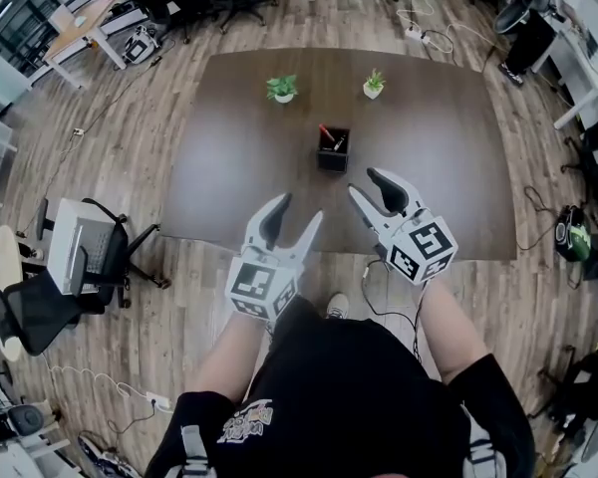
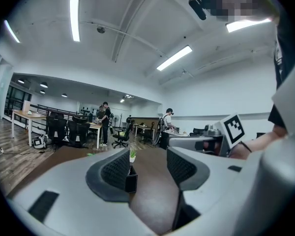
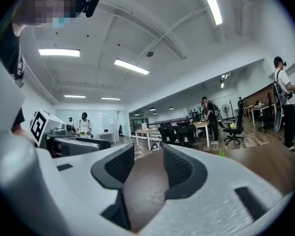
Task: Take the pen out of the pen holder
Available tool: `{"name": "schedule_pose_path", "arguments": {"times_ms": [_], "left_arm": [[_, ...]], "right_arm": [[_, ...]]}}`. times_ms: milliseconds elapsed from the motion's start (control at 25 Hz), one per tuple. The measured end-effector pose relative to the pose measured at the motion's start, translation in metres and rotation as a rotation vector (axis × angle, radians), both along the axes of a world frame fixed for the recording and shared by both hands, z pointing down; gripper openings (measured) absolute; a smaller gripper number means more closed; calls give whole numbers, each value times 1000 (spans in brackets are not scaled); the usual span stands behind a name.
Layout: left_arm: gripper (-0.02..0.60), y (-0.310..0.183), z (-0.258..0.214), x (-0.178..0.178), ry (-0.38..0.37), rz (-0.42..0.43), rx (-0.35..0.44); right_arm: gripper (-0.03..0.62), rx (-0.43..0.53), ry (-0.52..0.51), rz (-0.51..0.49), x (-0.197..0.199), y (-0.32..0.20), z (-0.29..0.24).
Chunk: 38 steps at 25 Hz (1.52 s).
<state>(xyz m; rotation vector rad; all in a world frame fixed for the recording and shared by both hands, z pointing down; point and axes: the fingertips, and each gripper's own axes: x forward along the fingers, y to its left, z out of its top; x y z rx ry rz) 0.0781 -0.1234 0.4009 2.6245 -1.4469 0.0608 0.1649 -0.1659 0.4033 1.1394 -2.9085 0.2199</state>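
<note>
Left tongs (image 1: 299, 209), right tongs (image 1: 363, 181) wide and empty, pen (image 1: 326, 133) leaning left in holder (image 1: 332, 157)
</note>
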Motion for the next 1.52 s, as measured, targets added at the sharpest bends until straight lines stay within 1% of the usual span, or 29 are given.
{"name": "schedule_pose_path", "arguments": {"times_ms": [240, 400, 600, 920, 1200, 1520], "left_arm": [[213, -16, 0, 9, 1, 16, 1], [213, -30, 5, 9, 7, 34, -5], [213, -54, 8, -3, 16, 58, -7], [213, -100, 24, -25, 16, 106, -47], [213, -134, 38, -32, 19, 147, -76], [213, -159, 49, -46, 32, 168, -107]], "right_arm": [[183, 11, 15, 0, 4, -15, -1], [181, 0, 30, 6, -2, -34, 10], [178, -25, 59, 11, -21, -65, 23], [173, -90, 112, 28, -48, -120, 56], [160, -146, 185, 37, -59, -163, 93], [153, -192, 311, 21, -73, -196, 132]]}}
